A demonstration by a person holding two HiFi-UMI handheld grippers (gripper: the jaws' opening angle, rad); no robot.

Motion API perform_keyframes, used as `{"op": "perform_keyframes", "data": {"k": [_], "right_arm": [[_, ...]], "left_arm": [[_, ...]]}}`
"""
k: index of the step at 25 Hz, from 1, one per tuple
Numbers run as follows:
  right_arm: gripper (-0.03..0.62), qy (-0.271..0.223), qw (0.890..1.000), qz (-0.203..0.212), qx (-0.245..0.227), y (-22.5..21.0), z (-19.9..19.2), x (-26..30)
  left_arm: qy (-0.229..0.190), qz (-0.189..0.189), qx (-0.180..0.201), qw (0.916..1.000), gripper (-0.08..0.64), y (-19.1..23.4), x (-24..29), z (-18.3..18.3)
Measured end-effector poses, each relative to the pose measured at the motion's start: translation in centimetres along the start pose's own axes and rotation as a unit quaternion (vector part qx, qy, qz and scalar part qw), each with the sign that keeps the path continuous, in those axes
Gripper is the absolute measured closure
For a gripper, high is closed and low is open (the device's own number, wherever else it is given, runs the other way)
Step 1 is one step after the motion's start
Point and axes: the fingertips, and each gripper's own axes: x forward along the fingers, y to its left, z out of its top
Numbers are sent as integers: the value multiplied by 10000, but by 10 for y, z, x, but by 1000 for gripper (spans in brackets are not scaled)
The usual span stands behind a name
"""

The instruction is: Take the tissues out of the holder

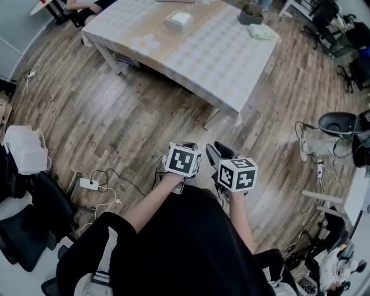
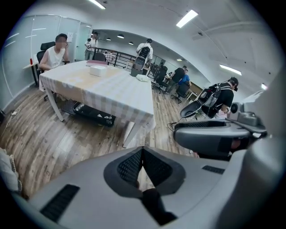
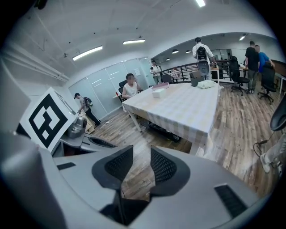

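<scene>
The checked table (image 1: 202, 58) stands well ahead of me. On its far end sit a dark grey holder (image 1: 250, 14), a loose pale tissue (image 1: 261, 32) beside it, and a white tissue box (image 1: 178, 20). The same holder (image 3: 195, 78), tissue (image 3: 206, 84) and box (image 3: 157, 92) appear small in the right gripper view. Both grippers are held close to my body, far from the table. My left gripper (image 1: 188, 145) (image 2: 142, 150) is shut, its tips touching with nothing between them. A gap separates the jaws of my right gripper (image 1: 218, 149) (image 3: 141, 154), which is open and empty.
Wooden floor lies between me and the table. A power strip with cables (image 1: 89, 184) and a black office chair (image 1: 34, 225) are on my left, a white bag (image 1: 23, 147) further left. Another dark chair (image 1: 338, 122) and cables are on the right. A person (image 2: 53, 53) sits at the table's far end.
</scene>
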Motion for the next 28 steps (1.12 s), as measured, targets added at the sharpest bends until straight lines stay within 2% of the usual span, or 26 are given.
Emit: {"op": "perform_keyframes", "data": {"k": [5, 14, 19, 23, 28], "right_arm": [[474, -56, 9999, 123, -31, 8, 19, 19], [471, 139, 9997, 204, -77, 5, 34, 53], [471, 170, 9993, 306, -149, -19, 60, 72], [471, 192, 9985, 426, -269, -28, 83, 102], [471, 219, 9959, 693, -532, -45, 119, 129]], "left_arm": [[12, 17, -99, 9999, 552, 20, 2, 10], [40, 99, -370, 9993, 552, 53, 5, 26], [-62, 163, -424, 9989, 552, 63, 30, 51], [9, 267, -534, 9982, 552, 84, 41, 69], [-86, 439, -701, 9965, 552, 100, 59, 108]]}}
